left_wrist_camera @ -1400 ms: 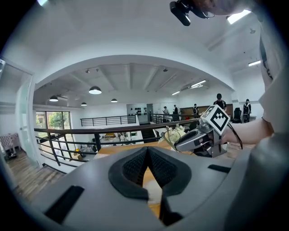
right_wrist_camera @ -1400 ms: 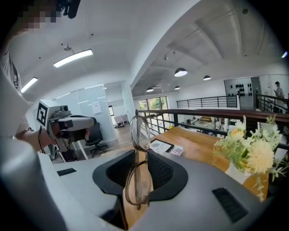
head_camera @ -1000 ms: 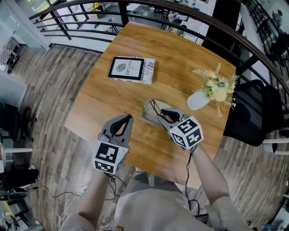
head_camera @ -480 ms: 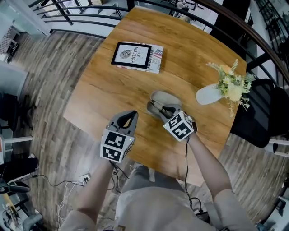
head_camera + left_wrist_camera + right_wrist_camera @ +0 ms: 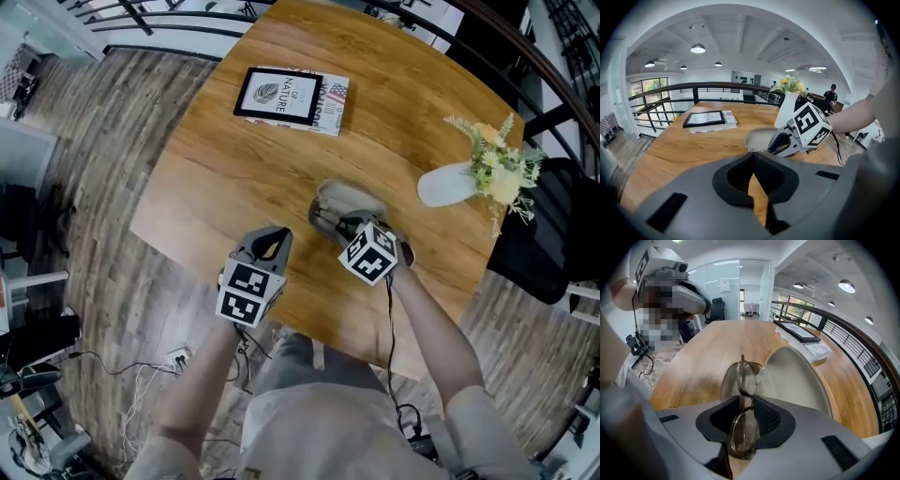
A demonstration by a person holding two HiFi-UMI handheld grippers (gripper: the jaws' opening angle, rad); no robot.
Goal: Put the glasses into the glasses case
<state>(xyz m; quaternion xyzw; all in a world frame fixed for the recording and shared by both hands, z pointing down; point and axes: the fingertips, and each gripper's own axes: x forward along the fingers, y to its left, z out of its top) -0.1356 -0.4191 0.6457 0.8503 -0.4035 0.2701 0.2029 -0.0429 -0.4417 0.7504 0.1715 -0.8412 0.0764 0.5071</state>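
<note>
Wood table (image 5: 216, 178) carries a book (image 5: 291, 96) at its far side and a white vase (image 5: 448, 186) of flowers to the right. Both are well apart from the open glasses case (image 5: 349, 201) near the middle. The right gripper (image 5: 337, 225) hangs over the case, and its marker cube hides the jaws in the head view. Its own view shows the glasses (image 5: 746, 379) edge-on over the case's tray, pinched between jaws that have just been opening slightly. The left gripper (image 5: 279, 234), tips pressed together and empty, is near its left.
</note>
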